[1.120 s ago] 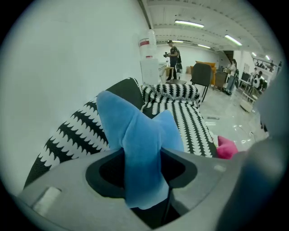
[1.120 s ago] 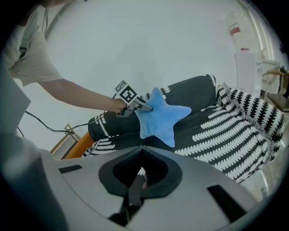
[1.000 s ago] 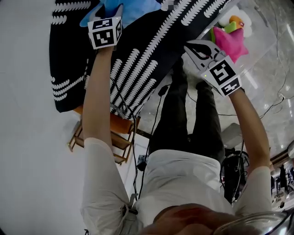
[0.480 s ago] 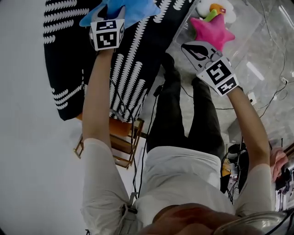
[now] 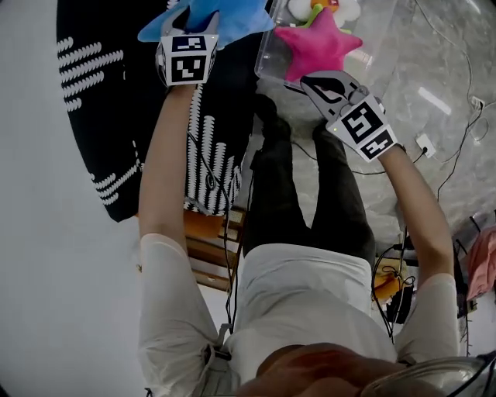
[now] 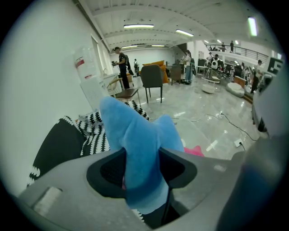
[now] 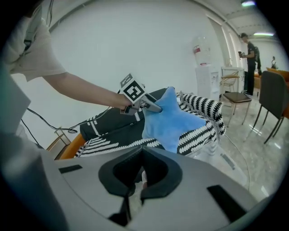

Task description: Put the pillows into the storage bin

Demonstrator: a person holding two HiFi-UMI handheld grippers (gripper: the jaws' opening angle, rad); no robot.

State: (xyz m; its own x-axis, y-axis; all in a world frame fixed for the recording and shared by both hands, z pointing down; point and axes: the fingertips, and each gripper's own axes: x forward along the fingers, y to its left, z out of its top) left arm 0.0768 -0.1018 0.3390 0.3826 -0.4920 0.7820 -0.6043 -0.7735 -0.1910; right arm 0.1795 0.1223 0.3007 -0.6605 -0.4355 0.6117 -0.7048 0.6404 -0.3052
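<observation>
My left gripper [image 5: 194, 22] [image 6: 142, 169] is shut on a blue star-shaped pillow [image 5: 213, 14] [image 6: 140, 144] and holds it in the air beside the near corner of the clear storage bin [image 5: 384, 43]. A pink star pillow [image 5: 318, 48] [image 6: 195, 151] lies in the bin with a few small plush toys [image 5: 318, 8] behind it. My right gripper [image 5: 311, 77] [image 7: 141, 175] hovers just in front of the pink star with its jaws together and no pillow between them. The right gripper view shows the blue pillow [image 7: 174, 122] and the left gripper [image 7: 151, 107] off to its side.
A black cloth with white stripes [image 5: 116, 93] [image 7: 113, 131] covers the furniture at the left, with a wooden frame [image 5: 209, 244] under it. Cables [image 5: 457, 147] run over the shiny floor. A water dispenser [image 6: 90, 76], chairs [image 6: 151, 79] and people stand further off.
Both grippers have swept sideways toward the bin. The blue pillow went from above the striped cloth to the bin's corner, and the right gripper drew close to the pink star.
</observation>
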